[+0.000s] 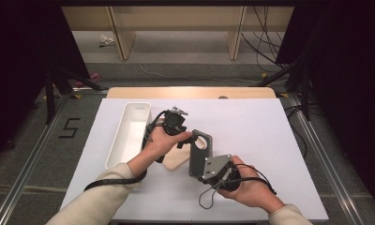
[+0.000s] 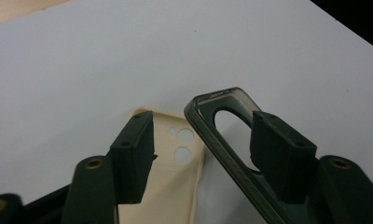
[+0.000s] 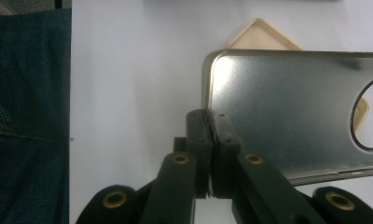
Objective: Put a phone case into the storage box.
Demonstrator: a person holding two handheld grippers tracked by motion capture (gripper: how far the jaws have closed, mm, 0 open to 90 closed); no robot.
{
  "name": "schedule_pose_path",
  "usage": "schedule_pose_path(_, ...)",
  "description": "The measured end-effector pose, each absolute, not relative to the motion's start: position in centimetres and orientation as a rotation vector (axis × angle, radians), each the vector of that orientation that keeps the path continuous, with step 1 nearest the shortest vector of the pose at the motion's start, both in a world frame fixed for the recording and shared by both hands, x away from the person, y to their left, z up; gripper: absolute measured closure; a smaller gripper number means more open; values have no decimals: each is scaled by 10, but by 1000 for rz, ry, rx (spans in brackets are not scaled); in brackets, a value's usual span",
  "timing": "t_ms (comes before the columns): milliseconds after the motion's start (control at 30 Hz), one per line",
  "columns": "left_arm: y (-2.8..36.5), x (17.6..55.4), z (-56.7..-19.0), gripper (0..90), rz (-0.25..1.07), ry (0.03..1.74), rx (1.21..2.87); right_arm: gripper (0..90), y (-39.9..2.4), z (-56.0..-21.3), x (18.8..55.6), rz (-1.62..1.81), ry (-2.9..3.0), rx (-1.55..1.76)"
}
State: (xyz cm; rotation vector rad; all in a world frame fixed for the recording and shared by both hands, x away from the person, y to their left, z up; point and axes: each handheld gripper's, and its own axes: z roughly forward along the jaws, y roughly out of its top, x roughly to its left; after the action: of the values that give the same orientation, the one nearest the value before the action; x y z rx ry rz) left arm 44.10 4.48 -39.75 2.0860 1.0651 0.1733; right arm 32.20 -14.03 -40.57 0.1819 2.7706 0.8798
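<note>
Presently the right gripper (image 3: 209,116) has its jaws pinched on the lower edge of a grey translucent phone case (image 3: 287,112), holding it on edge above the white table (image 1: 251,131). The left gripper (image 2: 201,140) stands half open astride the case's camera-hole end, pads not pressing. A beige phone case (image 2: 175,186) lies flat beneath, beside a white tray (image 1: 129,136).

Jaws clamping grey phone case (image 3: 287,112), beige case (image 3: 264,37) behind
</note>
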Motion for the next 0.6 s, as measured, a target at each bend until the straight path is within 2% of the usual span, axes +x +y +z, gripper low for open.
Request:
schedule_pose_path(433,44,445,-407,589,52,1125,2087,885,-138,-405,320,878,2769,164)
schedule_pose_path(600,44,444,-407,643,9,1152,2024,885,-137,-406,319,870,2770,154)
